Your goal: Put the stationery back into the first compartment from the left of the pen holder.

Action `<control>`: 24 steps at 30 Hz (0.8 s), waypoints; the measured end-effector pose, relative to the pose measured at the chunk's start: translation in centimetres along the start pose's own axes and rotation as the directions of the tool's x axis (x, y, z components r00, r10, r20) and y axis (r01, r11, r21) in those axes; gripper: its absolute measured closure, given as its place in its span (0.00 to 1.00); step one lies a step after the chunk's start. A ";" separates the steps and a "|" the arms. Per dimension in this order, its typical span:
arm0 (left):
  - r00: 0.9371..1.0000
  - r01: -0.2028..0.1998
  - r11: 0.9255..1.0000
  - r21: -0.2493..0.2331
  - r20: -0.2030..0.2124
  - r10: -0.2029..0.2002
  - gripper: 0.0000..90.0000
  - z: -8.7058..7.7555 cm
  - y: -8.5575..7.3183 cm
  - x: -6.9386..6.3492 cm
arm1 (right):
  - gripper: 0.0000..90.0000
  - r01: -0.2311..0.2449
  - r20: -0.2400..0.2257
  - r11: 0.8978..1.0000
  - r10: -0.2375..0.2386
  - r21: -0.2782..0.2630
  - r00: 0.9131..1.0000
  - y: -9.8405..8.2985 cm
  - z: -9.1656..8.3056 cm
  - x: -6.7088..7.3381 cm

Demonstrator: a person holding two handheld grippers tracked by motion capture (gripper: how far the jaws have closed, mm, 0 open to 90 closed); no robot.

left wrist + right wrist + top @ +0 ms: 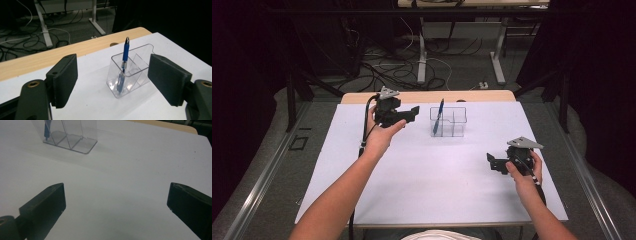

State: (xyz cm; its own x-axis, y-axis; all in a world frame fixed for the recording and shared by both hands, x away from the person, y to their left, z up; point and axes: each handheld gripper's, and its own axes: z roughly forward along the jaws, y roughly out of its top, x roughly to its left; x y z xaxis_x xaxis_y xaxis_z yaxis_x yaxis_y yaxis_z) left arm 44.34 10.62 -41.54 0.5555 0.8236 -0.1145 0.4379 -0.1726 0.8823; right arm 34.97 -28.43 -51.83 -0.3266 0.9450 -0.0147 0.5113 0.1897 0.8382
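Pen (438, 116) and clear holder (448, 121) are the things in hand here, but going from the person's side of the table outward, the right gripper (493, 163) comes first. It hangs low over the white sheet (427, 175) at the near right, jaws spread wide with nothing between them, well apart from the holder. Little can go wrong there unless it swings in across the sheet.

Farther out, the left gripper (412, 113) is raised just left of the holder and aimed at it. Its jaws stand wide and empty; in the left gripper view the black pads (65, 79) frame the holder (130, 72) without touching it.

Beyond them the blue pen (124, 65) stands tilted in the holder's leftmost compartment, its tip down on the clear floor and its upper end leaning on the rim. The holder looks light and sits loose on the sheet, near the far wooden edge of the table (427, 96).

The main risk, as I judge it, is a careless move by the left gripper: a pad clipping the pen's raised end or the thin wall could tip the holder, spill the pen, or push both toward the far edge.
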 end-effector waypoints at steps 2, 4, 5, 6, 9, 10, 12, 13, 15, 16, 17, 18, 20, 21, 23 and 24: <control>1.000 0.017 1.000 -0.003 0.001 -0.017 0.24 -0.4 -0.4 0.3 | 0.02 -0.001 0.001 1.000 0.001 0.001 1.000 0.0 0.0 0.0; 1.000 0.020 1.000 -0.002 -0.006 -0.020 0.20 -1.1 -1.1 0.7 | 0.02 -0.001 0.002 1.000 0.001 0.001 1.000 0.0 0.0 0.0; 1.000 0.020 1.000 -0.002 -0.006 -0.020 0.18 -1.1 -1.1 0.7 | 0.02 -0.001 0.001 1.000 0.001 0.000 1.000 0.0 0.0 0.0; 1.000 0.030 1.000 -0.001 -0.003 -0.030 0.18 -1.3 -1.4 0.9 | 0.02 -0.001 0.002 1.000 0.001 0.001 1.000 0.0 0.0 0.0; 0.999 0.049 0.999 0.005 0.002 -0.049 0.17 -2.0 -2.3 1.4 | 0.02 -0.002 0.002 1.000 0.002 0.001 1.000 0.0 0.0 0.0; 0.999 0.053 0.999 0.010 0.002 -0.053 0.15 -2.2 -2.6 1.5 | 0.02 -0.001 0.002 1.000 0.001 0.001 1.000 0.0 0.0 0.0; 0.998 0.065 0.998 0.009 0.006 -0.065 0.13 -2.6 -3.4 1.7 | 0.02 -0.001 0.002 1.000 0.001 0.001 1.000 0.0 0.0 0.0; 0.997 0.075 0.997 0.016 0.012 -0.075 0.09 -3.0 -4.0 2.0 | 0.02 -0.003 0.002 1.000 0.003 0.001 1.000 0.0 0.0 0.0; 0.997 0.078 0.997 0.018 0.021 -0.079 0.06 -3.2 -4.3 2.2 | 0.02 -0.001 0.004 1.000 0.001 0.002 1.000 0.0 0.1 0.0; 0.996 0.084 0.996 0.020 0.019 -0.084 0.06 -3.5 -4.7 2.3 | 0.02 -0.001 0.004 1.000 0.001 0.002 1.000 0.0 0.1 0.0; 0.996 0.091 0.996 0.014 0.017 -0.091 0.02 -3.7 -5.0 2.4 | 0.02 -0.007 0.003 1.000 0.007 0.003 1.000 0.0 0.0 0.1; 0.996 0.093 0.996 0.014 0.016 -0.093 0.02 -3.9 -5.3 2.5 | 0.02 -0.007 0.003 1.000 0.007 0.003 1.000 0.0 0.0 0.1; 0.995 0.101 0.995 0.007 0.009 -0.101 0.01 -4.4 -5.8 2.8 | 0.02 -0.005 0.007 1.000 0.005 0.006 1.000 0.0 0.0 0.1; 0.994 0.106 0.994 0.010 0.006 -0.106 0.01 -4.6 -6.1 2.9 | 0.02 -0.005 0.007 1.000 0.005 0.006 1.000 0.0 0.0 0.1; 0.992 0.124 0.992 0.016 0.002 -0.124 0.00 -5.1 -7.1 3.2 | 0.02 -0.003 0.004 1.000 0.003 0.004 1.000 0.0 0.0 0.1; 0.992 0.124 0.992 0.016 0.002 -0.124 0.00 -5.1 -7.1 3.2 | 0.02 -0.003 0.004 1.000 0.003 0.004 1.000 0.0 0.0 0.1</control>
State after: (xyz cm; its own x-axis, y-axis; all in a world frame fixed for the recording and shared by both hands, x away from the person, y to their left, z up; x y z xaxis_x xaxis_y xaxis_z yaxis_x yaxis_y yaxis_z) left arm 39.42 17.28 -45.83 0.4985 0.8375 -0.2237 0.5141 -0.0779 0.8542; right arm 34.96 -28.33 -51.86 -0.3215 0.9468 -0.0146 0.5153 0.1878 0.8362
